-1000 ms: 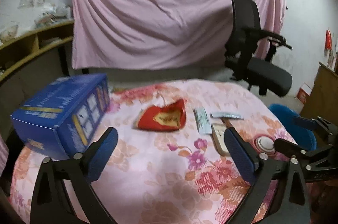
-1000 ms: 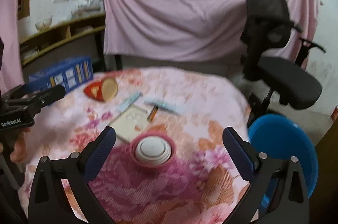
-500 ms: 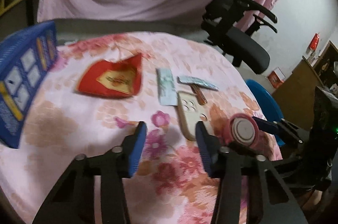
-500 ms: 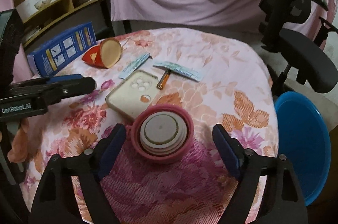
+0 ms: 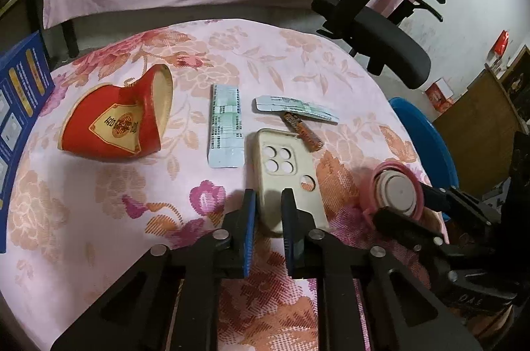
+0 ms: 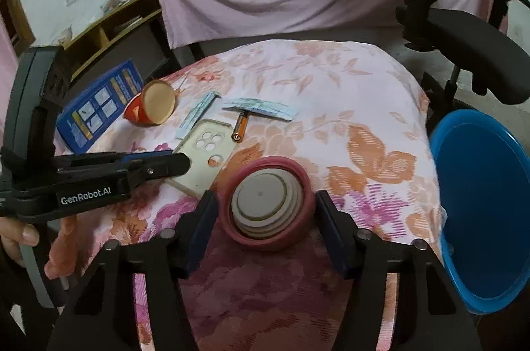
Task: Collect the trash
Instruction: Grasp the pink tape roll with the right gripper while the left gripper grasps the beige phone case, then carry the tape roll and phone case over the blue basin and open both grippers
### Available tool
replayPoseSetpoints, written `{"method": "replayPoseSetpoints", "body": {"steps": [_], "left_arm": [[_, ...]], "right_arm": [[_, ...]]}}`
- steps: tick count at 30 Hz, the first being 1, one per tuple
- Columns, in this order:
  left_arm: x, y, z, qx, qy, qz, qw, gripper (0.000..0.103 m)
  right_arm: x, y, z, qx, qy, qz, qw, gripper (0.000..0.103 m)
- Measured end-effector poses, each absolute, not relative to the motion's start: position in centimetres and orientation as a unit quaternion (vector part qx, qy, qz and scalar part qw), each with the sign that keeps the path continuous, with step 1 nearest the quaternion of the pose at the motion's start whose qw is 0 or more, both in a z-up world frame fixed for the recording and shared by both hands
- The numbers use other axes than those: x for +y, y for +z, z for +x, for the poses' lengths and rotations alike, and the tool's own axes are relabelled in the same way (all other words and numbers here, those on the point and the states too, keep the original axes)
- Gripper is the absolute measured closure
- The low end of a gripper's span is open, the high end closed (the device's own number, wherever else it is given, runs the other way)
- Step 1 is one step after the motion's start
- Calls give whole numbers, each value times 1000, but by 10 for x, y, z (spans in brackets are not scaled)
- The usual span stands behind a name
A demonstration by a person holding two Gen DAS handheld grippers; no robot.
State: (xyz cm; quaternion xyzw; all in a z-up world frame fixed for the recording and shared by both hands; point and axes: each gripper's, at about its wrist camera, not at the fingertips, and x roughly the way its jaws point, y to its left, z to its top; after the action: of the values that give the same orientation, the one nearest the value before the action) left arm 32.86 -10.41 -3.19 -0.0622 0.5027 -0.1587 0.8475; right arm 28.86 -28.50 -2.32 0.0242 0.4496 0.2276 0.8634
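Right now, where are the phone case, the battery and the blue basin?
phone case (image 5: 285,165), left wrist view, flat back below the camera holes.
battery (image 6: 240,126), right wrist view, middle of its barrel.
blue basin (image 6: 480,202), right wrist view, bare inner floor.

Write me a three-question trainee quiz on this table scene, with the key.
1. True or false: the right gripper is shut on the pink cup.
2. Which thing is the left gripper over? A. red cup B. phone case C. battery
3. Fill in: the blue basin stands beside the table, on the ___ gripper's side.
Key: 1 false, its fingers stand apart on either side of the cup; 2 B; 3 right.
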Motion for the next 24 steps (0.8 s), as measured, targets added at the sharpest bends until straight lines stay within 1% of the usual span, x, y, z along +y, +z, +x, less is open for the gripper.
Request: {"method": "replayPoseSetpoints", "body": {"steps": [5, 10, 16, 22, 24], "left_arm": [[-103, -28, 325, 493, -150, -70, 854, 98], [-104, -17, 309, 463, -135, -52, 875, 99], [-104, 2, 286, 400, -120, -32, 908, 99], [-112, 32, 263, 296, -119, -24, 947, 99], [-117, 41, 259, 269, -125, -25, 954, 99]], "right_arm": [[-292, -26, 291, 453, 235, 44, 859, 45], [-296, -21, 286, 440, 234, 40, 866, 45], [-306, -8, 279, 400, 239, 62, 883, 45], [-321, 23, 258, 299, 237, 88, 920, 45], [-328, 38, 246, 246, 227, 91, 938, 45]]}}
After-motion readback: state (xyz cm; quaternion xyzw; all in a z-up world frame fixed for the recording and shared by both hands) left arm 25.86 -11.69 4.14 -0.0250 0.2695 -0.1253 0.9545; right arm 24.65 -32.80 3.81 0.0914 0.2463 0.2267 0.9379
